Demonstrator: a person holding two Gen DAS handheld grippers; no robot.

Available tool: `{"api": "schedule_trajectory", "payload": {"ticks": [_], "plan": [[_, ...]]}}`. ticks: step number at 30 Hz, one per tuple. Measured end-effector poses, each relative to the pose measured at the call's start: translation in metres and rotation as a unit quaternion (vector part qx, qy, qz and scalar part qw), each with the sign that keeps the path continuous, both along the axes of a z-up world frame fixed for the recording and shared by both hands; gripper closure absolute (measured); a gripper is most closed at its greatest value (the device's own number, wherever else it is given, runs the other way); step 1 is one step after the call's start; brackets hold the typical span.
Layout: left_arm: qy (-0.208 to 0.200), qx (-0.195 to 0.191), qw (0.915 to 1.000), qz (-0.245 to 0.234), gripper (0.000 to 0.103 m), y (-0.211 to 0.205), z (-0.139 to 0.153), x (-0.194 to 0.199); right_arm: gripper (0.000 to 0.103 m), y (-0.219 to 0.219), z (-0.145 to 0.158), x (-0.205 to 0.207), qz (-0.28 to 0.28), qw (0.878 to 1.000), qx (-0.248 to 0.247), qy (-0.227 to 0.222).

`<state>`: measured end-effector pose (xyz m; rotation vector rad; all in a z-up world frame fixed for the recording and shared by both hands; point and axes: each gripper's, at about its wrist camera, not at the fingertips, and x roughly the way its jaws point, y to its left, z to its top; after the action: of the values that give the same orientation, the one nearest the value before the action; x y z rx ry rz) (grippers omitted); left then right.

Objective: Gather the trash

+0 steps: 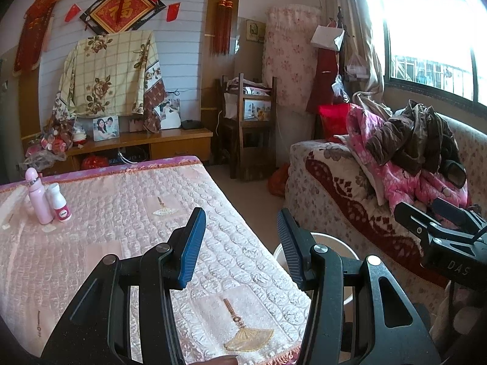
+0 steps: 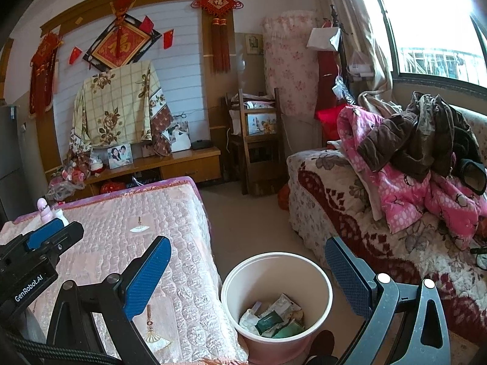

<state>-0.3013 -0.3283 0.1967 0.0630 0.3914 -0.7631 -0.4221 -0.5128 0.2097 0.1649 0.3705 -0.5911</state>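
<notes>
Living room seen from both wrist cameras. The left gripper (image 1: pixel 240 234) is held above the near corner of a table covered by a pink quilted cloth (image 1: pixel 121 213), its blue pads apart with nothing between them. The right gripper (image 2: pixel 246 270) is likewise spread wide and empty, poised over a white bin (image 2: pixel 243 270) standing on the floor between table and sofa (image 2: pixel 350 188). The collected trash (image 2: pixel 274 316), crumpled paper and wrappers, lies inside the bin. A pink bottle (image 1: pixel 38 197) and a small white bottle (image 1: pixel 59 202) stand together at the table's far left.
</notes>
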Motion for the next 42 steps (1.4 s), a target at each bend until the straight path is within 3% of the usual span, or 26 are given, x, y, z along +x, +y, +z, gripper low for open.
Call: {"api": "schedule_trajectory", "payload": {"ticks": [42], "plan": [[0.011,0.012,0.9998,-0.008,0.056,0.000,-0.011,0.006,0.003,-0.006,-0.016,0.004,0.002,1.000,0.009,0.012]]}}
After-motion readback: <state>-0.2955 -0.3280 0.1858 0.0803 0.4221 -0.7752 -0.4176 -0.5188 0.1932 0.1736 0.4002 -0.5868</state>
